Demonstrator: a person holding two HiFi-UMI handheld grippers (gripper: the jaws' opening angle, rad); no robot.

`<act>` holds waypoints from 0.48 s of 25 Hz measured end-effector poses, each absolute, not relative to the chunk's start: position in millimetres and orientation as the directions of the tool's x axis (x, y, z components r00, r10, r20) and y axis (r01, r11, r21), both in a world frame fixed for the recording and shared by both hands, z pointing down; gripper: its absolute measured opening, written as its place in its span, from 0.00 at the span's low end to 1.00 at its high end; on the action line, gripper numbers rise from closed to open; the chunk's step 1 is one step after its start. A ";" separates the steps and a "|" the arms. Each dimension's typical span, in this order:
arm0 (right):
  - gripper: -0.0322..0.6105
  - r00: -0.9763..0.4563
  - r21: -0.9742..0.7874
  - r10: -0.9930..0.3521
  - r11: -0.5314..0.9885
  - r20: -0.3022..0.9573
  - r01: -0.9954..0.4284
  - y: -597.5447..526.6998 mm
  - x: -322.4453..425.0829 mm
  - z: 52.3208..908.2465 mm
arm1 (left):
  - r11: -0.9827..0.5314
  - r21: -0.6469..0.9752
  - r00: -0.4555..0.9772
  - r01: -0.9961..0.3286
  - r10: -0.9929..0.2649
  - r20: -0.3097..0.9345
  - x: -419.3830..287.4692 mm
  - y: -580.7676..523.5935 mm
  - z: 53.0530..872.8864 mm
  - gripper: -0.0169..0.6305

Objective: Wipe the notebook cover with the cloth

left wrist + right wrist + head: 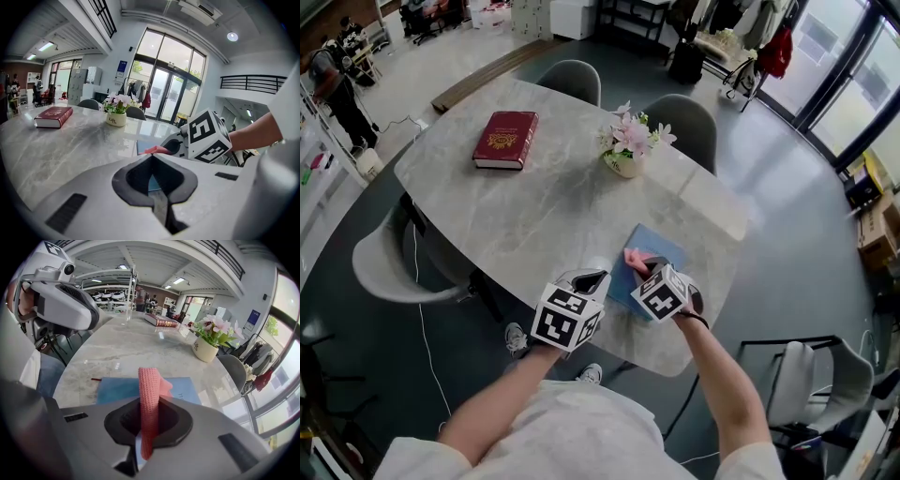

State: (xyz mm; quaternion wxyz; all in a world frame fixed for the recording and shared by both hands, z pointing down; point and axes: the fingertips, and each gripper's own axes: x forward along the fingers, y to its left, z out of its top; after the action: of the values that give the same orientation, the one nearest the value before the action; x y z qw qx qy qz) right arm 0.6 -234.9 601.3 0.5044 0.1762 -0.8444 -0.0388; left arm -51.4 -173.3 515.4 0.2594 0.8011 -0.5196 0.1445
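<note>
On the grey marble table (534, 206) a thin blue notebook (654, 246) lies flat. Wiping it well probably means stopping the cover from sliding on the smooth stone, pressing the cloth's loose end flat on the blue, then drawing it across the whole cover in long, overlapping strokes. The left gripper (592, 278) sits at the notebook's left edge with its jaws closed on nothing. From there it could pin the notebook, though no view shows whether it touches the cover. The right gripper (649, 269) hovers over the notebook's near half, jaws clamped on a pink knitted cloth (149, 399). The cloth sticks out past the jaws above the notebook's left part, and contact with the cover is unclear.
</note>
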 end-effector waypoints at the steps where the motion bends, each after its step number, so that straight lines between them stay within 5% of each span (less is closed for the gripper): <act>1: 0.07 -0.433 0.242 -0.333 0.937 0.837 -0.254 -231.4 0.1 601.0 | -0.323 0.265 0.416 -0.908 -0.758 0.503 -51.8 -172.2 515.9 0.04; 12: 0.07 -0.488 0.213 -0.291 0.954 0.823 -0.210 -189.1 -9.6 595.4 | -0.301 0.271 0.402 -0.914 -0.761 0.509 -52.1 -162.8 519.0 0.04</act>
State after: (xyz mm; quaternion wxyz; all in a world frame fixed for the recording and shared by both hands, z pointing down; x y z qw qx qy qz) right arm -9.6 -189.1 595.4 0.4846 0.1454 -0.8615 -0.0421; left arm -52.1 -162.8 519.0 0.2661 0.7937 -0.5279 0.1436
